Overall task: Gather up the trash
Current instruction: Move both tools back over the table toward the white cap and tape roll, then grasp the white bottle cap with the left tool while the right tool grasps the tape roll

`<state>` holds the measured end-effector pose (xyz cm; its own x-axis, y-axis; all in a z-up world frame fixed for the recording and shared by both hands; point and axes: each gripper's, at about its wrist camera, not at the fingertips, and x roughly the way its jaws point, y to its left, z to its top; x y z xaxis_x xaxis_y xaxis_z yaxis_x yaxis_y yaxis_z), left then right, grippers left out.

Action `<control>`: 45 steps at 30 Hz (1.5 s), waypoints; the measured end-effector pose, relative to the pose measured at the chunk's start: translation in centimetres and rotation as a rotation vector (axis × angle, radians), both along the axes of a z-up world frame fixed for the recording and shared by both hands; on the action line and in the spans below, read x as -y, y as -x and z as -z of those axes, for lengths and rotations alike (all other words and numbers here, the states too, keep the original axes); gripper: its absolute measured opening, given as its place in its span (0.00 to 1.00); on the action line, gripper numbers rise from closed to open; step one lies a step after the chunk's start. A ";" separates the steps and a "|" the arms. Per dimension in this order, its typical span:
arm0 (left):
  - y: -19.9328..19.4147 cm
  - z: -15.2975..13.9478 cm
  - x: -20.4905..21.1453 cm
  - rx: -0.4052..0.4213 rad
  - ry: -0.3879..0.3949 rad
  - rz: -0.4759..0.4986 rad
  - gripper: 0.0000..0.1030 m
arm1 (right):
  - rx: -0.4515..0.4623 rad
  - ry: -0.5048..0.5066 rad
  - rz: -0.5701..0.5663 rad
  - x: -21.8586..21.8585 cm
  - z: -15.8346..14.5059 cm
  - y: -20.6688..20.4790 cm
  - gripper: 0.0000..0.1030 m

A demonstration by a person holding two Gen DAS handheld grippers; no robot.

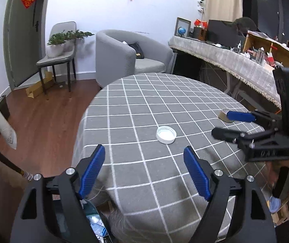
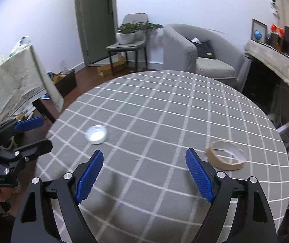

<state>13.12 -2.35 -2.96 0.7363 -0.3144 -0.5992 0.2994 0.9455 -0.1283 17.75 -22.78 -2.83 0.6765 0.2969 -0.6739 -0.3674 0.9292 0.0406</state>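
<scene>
- Two pieces of trash are seen on the round table (image 1: 124, 109), which is covered with a grey checked cloth: a white jar lid (image 1: 166, 134) near the middle, lying rim-up, and a spent cardboard tape core (image 2: 226, 155) toward the right side.
- The two are well apart, which is judged to be why one gripper is pointed at each of them.
- The left gripper (image 1: 144, 174) is held low over the near edge of the table and aimed forward and slightly down, with the lid just ahead of the gap between its blue pads (image 1: 92, 170).
- Its fingers are spread wide and nothing is held between them; the opening looks ample for the lid.
- The right gripper (image 2: 144, 174) is likewise held above the near part of the table with its fingers wide apart and empty.
- The tape core is seen just beyond and to the right of its right pad, not between the fingers, so a shift to the right is judged necessary before closing.
- In the left wrist view the right gripper is seen from the side, hovering with one blue fingertip in front of the tape core; contact cannot be told.
- Below the left gripper, past the table edge, something holding bluish packaging (image 1: 95, 220) is partly visible; it is possibly the collecting bin, but that cannot be confirmed.
</scene>
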 end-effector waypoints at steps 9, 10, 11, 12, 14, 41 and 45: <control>-2.1 1.1 2.5 -0.025 -0.026 0.047 0.80 | 0.001 0.033 0.104 3.4 0.0 -2.1 0.82; -2.3 1.2 2.8 -0.028 -0.035 0.046 0.80 | -0.002 0.037 0.112 3.8 0.2 -2.3 0.82; -2.6 1.3 3.1 -0.031 -0.049 0.043 0.79 | -0.004 0.040 0.118 4.0 0.3 -2.5 0.82; -2.8 1.4 3.4 -0.034 -0.060 0.043 0.79 | -0.006 0.045 0.124 4.3 0.4 -2.7 0.82; -3.3 1.6 3.7 -0.044 -0.066 0.045 0.79 | -0.009 0.052 0.131 4.8 0.5 -2.9 0.82; -5.1 1.9 4.8 -0.080 -0.071 0.081 0.32 | -0.128 0.082 0.125 7.6 2.2 -5.7 0.62; -4.8 1.9 4.5 -0.082 -0.049 0.078 0.32 | -0.123 0.091 0.121 7.3 2.0 -5.7 0.57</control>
